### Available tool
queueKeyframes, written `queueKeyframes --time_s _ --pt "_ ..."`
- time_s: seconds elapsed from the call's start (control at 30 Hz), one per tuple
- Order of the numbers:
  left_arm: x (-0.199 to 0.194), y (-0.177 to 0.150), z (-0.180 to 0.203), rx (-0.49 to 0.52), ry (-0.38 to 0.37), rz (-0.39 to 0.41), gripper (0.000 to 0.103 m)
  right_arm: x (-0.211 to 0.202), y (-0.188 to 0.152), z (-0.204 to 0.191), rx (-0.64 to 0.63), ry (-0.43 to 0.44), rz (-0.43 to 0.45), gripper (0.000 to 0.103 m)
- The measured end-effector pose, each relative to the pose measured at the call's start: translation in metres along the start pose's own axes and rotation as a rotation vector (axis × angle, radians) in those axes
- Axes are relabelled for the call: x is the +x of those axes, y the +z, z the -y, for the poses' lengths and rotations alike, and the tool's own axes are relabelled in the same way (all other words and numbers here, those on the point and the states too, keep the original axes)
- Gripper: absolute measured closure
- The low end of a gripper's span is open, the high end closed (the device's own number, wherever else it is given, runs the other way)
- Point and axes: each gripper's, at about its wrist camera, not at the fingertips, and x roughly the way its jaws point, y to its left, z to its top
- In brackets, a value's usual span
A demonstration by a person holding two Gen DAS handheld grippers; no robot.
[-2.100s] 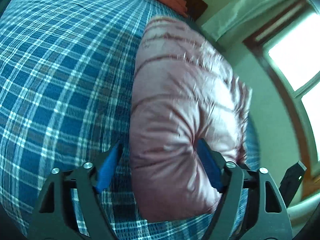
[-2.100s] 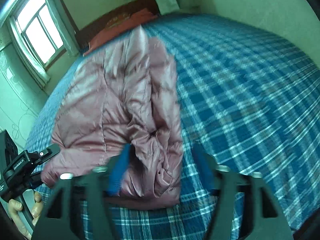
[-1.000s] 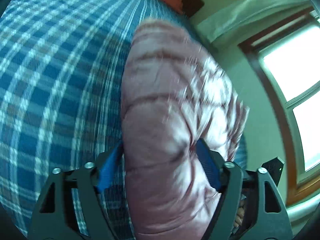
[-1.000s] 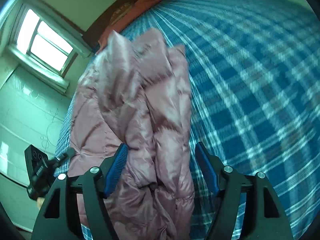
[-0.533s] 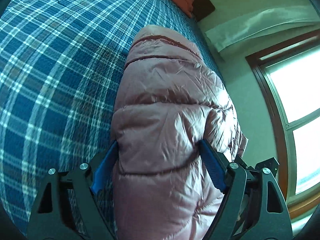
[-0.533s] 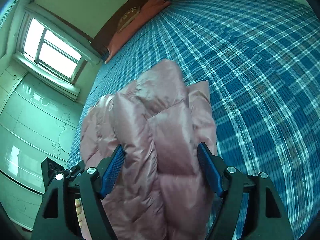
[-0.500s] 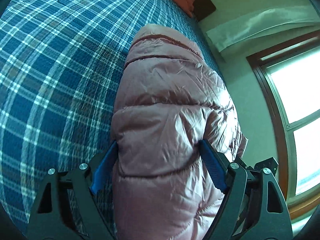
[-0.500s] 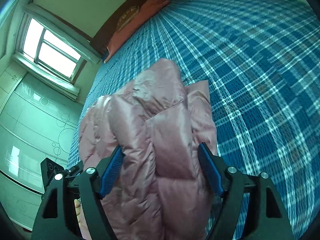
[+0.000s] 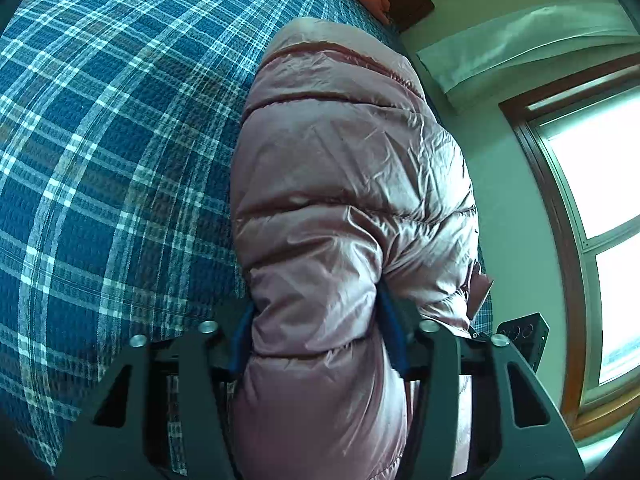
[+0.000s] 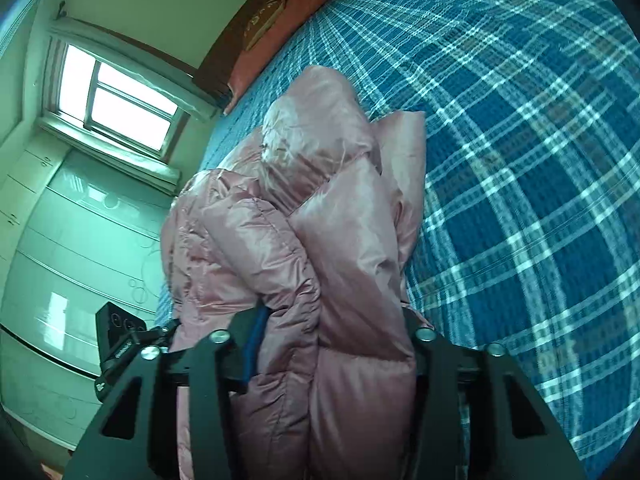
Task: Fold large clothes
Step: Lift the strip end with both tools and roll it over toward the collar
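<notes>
The pink puffer jacket (image 9: 352,184) lay on the blue plaid bed (image 9: 100,152), its long axis running away toward the headboard, its near end bunched between the closing jaws of the left hand-held gripper (image 9: 320,336) and right hand-held gripper (image 10: 332,336), both pinching it.

One pink padded jacket (image 9: 344,184), one blue plaid bed cover (image 9: 100,140), one red pillow (image 10: 280,20), one window (image 10: 116,100), two grippers
</notes>
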Motion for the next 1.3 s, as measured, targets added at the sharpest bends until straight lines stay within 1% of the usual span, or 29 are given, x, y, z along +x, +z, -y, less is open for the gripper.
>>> queueKeyframes --time_s 0.13,0.27,0.33,0.47,0.6,0.73,0.87,0.97,1.1,1.2,1.3 --pt "-0.001 -0.003 0.01 0.023 0.016 0.014 0.061 -0.006 -0.011 -0.005 0.001 0.025 0.012 0.07" --pt "-0.004 -0.005 0.018 0.051 0.029 0.032 0.067 -0.013 -0.021 -0.009 -0.004 0.036 0.032 0.073" --pt "-0.005 -0.008 0.024 0.055 0.028 0.038 0.069 -0.008 -0.012 -0.005 -0.003 0.04 0.04 0.075" --pt "-0.013 -0.008 0.025 0.059 0.018 0.05 0.074 -0.017 -0.017 -0.013 -0.011 0.054 0.061 0.077" --pt "-0.03 -0.004 0.021 0.056 0.005 0.069 0.076 -0.014 -0.019 -0.024 -0.018 0.078 0.066 0.078" --pt "-0.054 0.006 0.007 0.052 -0.003 0.102 0.077 -0.003 -0.019 -0.04 -0.022 0.129 0.067 0.079" --pt "-0.076 0.024 -0.005 0.053 0.017 0.143 0.077 0.026 -0.011 -0.07 -0.041 0.172 0.05 0.079" --pt "-0.095 0.047 -0.021 0.043 0.041 0.181 0.077 0.049 -0.005 -0.089 -0.053 0.202 0.037 0.079" --pt "-0.113 0.076 -0.037 0.058 0.081 0.227 0.077 0.094 0.008 -0.112 -0.043 0.24 0.011 0.079" --pt "-0.119 0.098 -0.051 0.064 0.106 0.248 0.077 0.122 0.014 -0.126 -0.044 0.255 -0.003 0.08" --pt "-0.114 0.117 -0.064 0.06 0.133 0.247 0.077 0.145 0.023 -0.132 -0.044 0.249 -0.02 0.08"
